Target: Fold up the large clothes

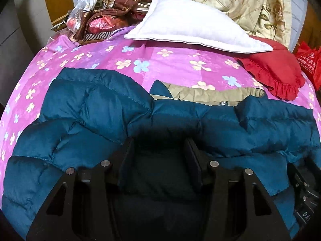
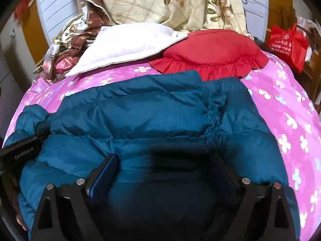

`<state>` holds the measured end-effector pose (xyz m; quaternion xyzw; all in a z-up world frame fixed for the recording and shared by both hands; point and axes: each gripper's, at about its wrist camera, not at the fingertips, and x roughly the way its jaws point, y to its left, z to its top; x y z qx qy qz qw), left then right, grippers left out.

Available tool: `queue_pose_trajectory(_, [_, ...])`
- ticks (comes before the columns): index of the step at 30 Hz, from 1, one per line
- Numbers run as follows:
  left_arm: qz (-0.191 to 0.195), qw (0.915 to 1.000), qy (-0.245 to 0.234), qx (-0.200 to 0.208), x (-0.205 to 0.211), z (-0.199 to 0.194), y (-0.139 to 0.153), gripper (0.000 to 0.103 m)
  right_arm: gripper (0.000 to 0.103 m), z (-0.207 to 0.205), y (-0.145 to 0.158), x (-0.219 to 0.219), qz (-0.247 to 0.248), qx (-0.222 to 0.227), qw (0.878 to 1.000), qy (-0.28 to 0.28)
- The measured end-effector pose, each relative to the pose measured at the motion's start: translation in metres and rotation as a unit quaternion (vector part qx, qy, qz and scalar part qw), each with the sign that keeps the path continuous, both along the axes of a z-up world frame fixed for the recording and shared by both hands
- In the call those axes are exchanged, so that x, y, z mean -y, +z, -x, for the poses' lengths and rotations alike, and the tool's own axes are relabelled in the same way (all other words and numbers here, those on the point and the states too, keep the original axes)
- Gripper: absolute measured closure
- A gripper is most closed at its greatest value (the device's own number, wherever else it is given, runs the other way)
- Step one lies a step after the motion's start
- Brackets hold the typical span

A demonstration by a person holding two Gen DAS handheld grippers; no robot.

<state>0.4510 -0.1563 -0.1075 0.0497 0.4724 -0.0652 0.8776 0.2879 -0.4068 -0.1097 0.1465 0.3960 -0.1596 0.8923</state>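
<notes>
A teal puffer jacket (image 1: 96,108) lies spread on a pink flowered bedsheet (image 1: 172,60), its olive lining (image 1: 208,94) showing at the collar. My left gripper (image 1: 159,146) stands with its jaws apart around a fold of the jacket's near edge. In the right wrist view the jacket (image 2: 148,108) fills the middle. My right gripper (image 2: 166,160) has its jaws wide apart, pressed down on the padded fabric. The left gripper's black body (image 2: 20,152) shows at the left edge.
A white pillow (image 1: 192,26) and a red frilled cushion (image 1: 274,72) lie behind the jacket on the bed. A floral quilt (image 1: 240,2) and brown patterned bedding (image 1: 112,6) are piled at the headboard. A red bag (image 2: 286,44) sits beside the bed at the right.
</notes>
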Motion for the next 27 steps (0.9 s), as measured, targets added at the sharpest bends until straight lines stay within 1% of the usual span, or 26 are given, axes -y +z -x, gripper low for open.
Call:
queue_pose_trajectory(5, [-0.004,1.0,-0.003,0.006,0.001,0.002,-0.002,0.05,0.011,0.0,-0.006,-0.003,0.011,0.004,1.0,-0.002])
queue_pose_trajectory(7, [-0.006,1.0,-0.007,0.003,-0.002,0.007,0.003,0.05,0.01,-0.001,-0.005,-0.004,0.013,0.004,1.0,0.001])
queue_pose_trajectory(9, [-0.011,0.9999,-0.006,0.012,-0.012,0.019,0.017,0.05,0.011,0.002,-0.001,-0.004,0.015,-0.003,1.0,0.005])
queue_pose_trajectory(10, [-0.011,0.9998,-0.005,0.017,-0.018,0.026,0.025,0.05,0.014,0.006,0.006,-0.006,0.02,-0.007,1.0,0.006])
queue_pose_trajectory(11, [-0.01,0.9997,-0.005,0.024,-0.025,0.035,0.034,0.05,0.018,0.014,0.014,-0.008,0.025,-0.001,1.0,0.007])
queue_pose_trajectory(14, [-0.001,0.9992,-0.002,0.039,-0.051,0.059,0.054,0.05,0.018,0.05,0.043,-0.018,0.042,0.036,0.998,0.013])
queue_pose_trajectory(15, [0.005,0.999,0.004,0.043,-0.067,0.07,0.06,0.05,0.018,0.068,0.051,-0.021,0.049,0.047,0.998,0.015])
queue_pose_trajectory(17, [0.011,0.9988,0.016,0.044,-0.091,0.083,0.062,0.05,0.018,0.093,0.055,-0.022,0.052,0.054,0.997,0.01])
queue_pose_trajectory(19, [0.011,0.9982,0.035,0.047,-0.12,0.095,0.057,0.05,0.018,0.118,0.047,-0.014,0.039,0.052,0.998,0.002])
queue_pose_trajectory(21, [-0.011,0.9973,0.056,0.047,-0.143,0.1,0.042,0.05,0.018,0.128,0.032,-0.004,0.03,0.04,0.999,-0.007])
queue_pose_trajectory(23, [-0.029,0.9966,0.064,0.044,-0.158,0.1,0.026,0.049,0.017,0.134,0.01,0.012,0.026,0.02,0.999,-0.032])
queue_pose_trajectory(24, [-0.029,0.9963,0.064,0.049,-0.163,0.101,0.021,0.045,0.014,0.137,-0.001,0.025,0.004,0.02,0.999,-0.045])
queue_pose_trajectory(25, [-0.03,0.996,0.063,0.056,-0.164,0.102,0.018,0.044,0.01,0.139,-0.009,0.035,-0.034,0.023,0.998,-0.052])
queue_pose_trajectory(26, [-0.037,0.9956,0.061,0.06,-0.163,0.103,0.016,0.042,0.006,0.141,-0.019,0.049,-0.097,0.029,0.993,-0.064])
queue_pose_trajectory(27, [-0.042,0.9954,0.062,0.06,-0.161,0.104,0.016,0.042,0.004,0.144,-0.026,0.058,-0.136,0.031,0.988,-0.072])
